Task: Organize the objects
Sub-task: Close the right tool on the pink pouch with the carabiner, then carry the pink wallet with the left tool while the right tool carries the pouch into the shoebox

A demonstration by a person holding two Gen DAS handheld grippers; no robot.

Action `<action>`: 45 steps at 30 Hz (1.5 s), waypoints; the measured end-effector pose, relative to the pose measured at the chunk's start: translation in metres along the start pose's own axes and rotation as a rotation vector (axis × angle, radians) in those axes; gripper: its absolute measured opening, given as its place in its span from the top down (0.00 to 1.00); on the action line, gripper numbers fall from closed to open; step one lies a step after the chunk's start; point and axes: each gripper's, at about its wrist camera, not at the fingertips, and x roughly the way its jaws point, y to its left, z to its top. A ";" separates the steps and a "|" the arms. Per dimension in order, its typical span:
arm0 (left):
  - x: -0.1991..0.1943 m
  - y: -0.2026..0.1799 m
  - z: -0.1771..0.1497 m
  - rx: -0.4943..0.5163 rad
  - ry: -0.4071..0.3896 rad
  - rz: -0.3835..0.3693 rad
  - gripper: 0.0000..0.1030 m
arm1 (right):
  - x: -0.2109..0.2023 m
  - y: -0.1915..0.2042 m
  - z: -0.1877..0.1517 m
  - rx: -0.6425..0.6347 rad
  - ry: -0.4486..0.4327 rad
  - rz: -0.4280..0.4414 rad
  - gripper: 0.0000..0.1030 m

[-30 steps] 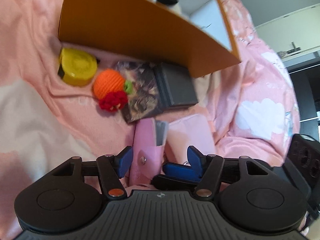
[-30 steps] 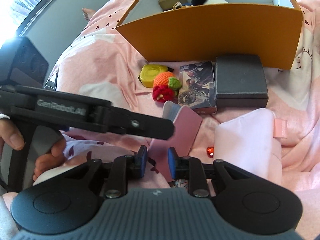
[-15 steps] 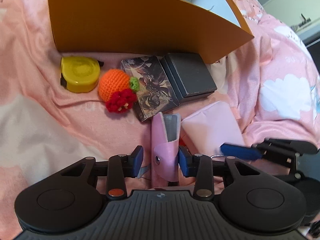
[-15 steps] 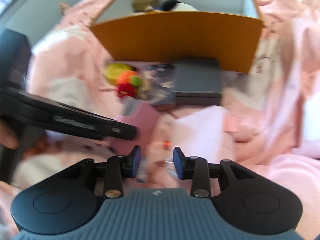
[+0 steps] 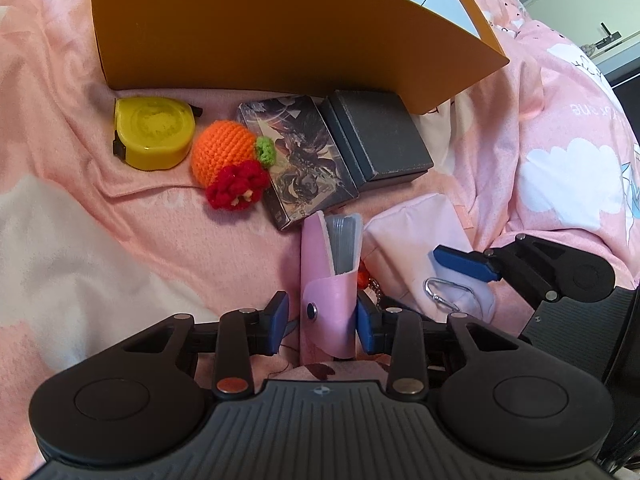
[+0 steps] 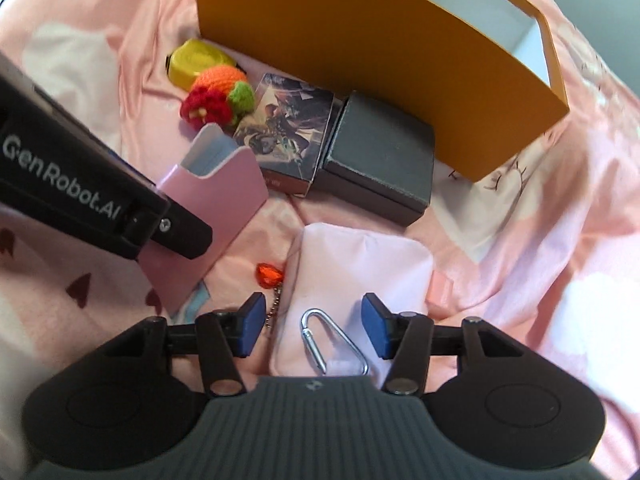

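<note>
Left gripper (image 5: 322,322) is closed on the pink card holder (image 5: 328,280), pads pressing its lower end, strap and snap facing the camera; holder is tilted up off the bed, grey cards showing at its open top. Right gripper (image 6: 313,328) has its jaws opening, empty, astride the near end of the pale pink pouch (image 6: 360,276) and its silver carabiner (image 6: 332,340).

Risks, working outward:
- Grip sits low on the holder. If it tips mouth-down on the way to the box, the cards could slide out.
- Red heart charm (image 6: 269,273) on its bead chain lies just beside the holder and pouch. It may snag and drag along with either.
- Pouch is soft. Right pads could pinch only fabric or skate off the carabiner.
- 2 grippers work close together; a collision is possible.
- Orange box (image 5: 280,28) has a tall near wall. A low carry would knock it, or clip the card box (image 5: 304,160) and grey case (image 5: 380,136) below it.
</note>
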 end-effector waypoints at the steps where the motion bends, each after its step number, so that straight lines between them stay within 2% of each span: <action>1: 0.000 -0.001 0.000 0.003 0.001 0.002 0.59 | 0.000 0.001 0.000 -0.010 0.001 -0.012 0.50; 5: 0.000 -0.002 -0.002 0.013 -0.003 0.004 0.59 | -0.008 -0.003 0.000 -0.008 -0.011 -0.009 0.66; 6: 0.000 -0.001 -0.002 0.012 -0.006 -0.001 0.62 | -0.012 -0.004 0.001 0.001 -0.019 0.000 0.73; 9: -0.002 0.000 -0.003 0.014 -0.023 -0.014 0.69 | -0.028 -0.012 0.001 0.029 -0.055 0.026 0.82; 10: -0.003 0.000 -0.003 0.014 -0.028 -0.020 0.73 | -0.033 -0.015 0.001 0.038 -0.070 0.030 0.83; 15: -0.011 0.000 -0.004 0.011 -0.066 -0.050 0.75 | -0.063 -0.045 0.001 0.166 -0.135 0.107 0.92; 21: -0.028 -0.001 -0.001 0.008 -0.120 -0.103 0.76 | -0.084 -0.085 0.001 0.369 -0.211 0.275 0.93; 23: -0.039 -0.002 0.001 0.011 -0.161 -0.101 0.76 | -0.089 -0.093 0.001 0.407 -0.238 0.312 0.93; 30: -0.075 0.003 0.022 -0.032 -0.263 -0.205 0.76 | -0.097 -0.122 0.011 0.525 -0.303 0.448 0.93; 41: -0.123 -0.020 0.078 0.019 -0.406 -0.280 0.77 | -0.136 -0.160 0.032 0.543 -0.494 0.446 0.93; 45: -0.116 -0.034 0.109 0.037 -0.431 -0.277 0.77 | -0.146 -0.182 0.042 0.563 -0.565 0.416 0.93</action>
